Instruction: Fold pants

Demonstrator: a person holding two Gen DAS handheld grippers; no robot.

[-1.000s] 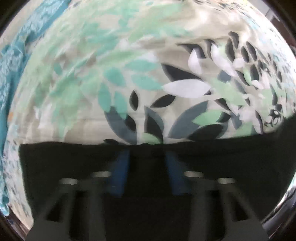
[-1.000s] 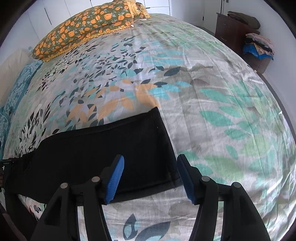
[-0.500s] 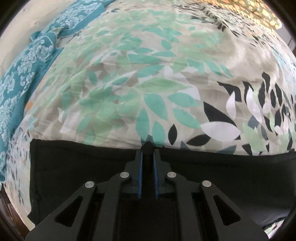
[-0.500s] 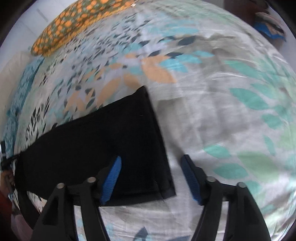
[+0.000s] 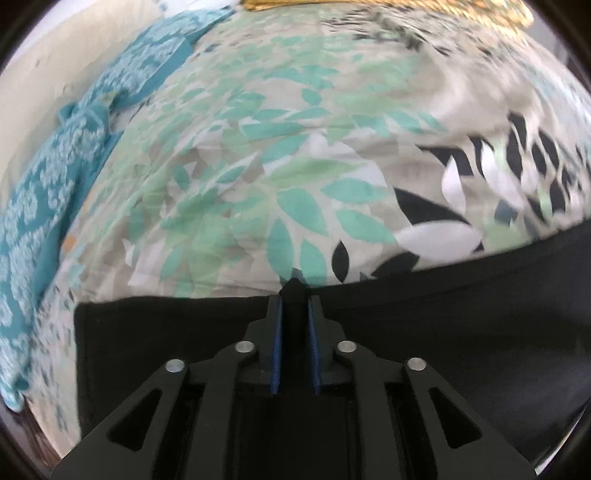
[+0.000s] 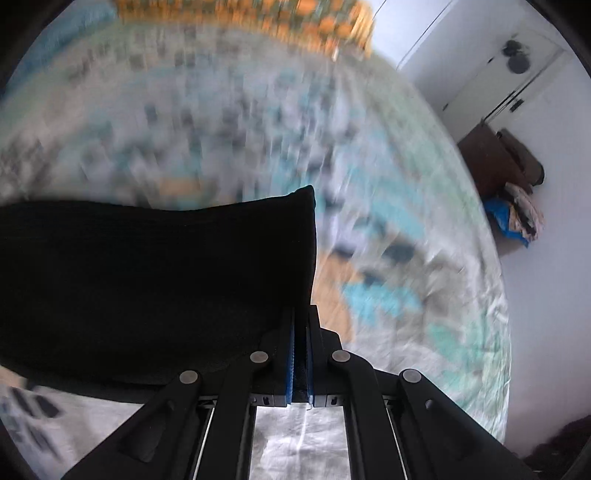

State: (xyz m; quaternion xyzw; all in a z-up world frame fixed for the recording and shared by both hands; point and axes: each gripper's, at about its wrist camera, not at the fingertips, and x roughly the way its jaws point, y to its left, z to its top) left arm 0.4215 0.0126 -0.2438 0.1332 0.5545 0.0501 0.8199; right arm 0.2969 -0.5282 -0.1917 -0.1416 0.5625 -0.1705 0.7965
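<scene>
The black pants (image 5: 443,332) lie across a bed (image 5: 258,177) with a leaf-print cover. Each end of the pants is in a gripper.

The left gripper (image 5: 294,295) is closed tight on the far edge of the pants. A little peak of black cloth pokes up between its blue pads (image 5: 276,350). The cloth runs out flat to both sides of it.

The right gripper (image 6: 301,321) is closed too, with the pants (image 6: 155,273) pinched between its pads (image 6: 290,365). It holds the cloth near one corner. That end looks lifted off the bed (image 6: 424,295), since the cloth hangs like a flap with light cover showing under it. The right view is very smeared (so the hand is likely moving fast).

The step in hand looks like lifting one long edge to fold it over. To do it well, both hands should rise together and stay level, so the edge stays straight. They should keep the cloth a bit stretched between them, so it does not sag in the middle. Then they should carry the edge across and lay it right on the other edge. Both grips should stay tight until the cloth is lying flat.

A pillow (image 6: 258,14) sits at the far end of the bed, well away from the pants.
</scene>
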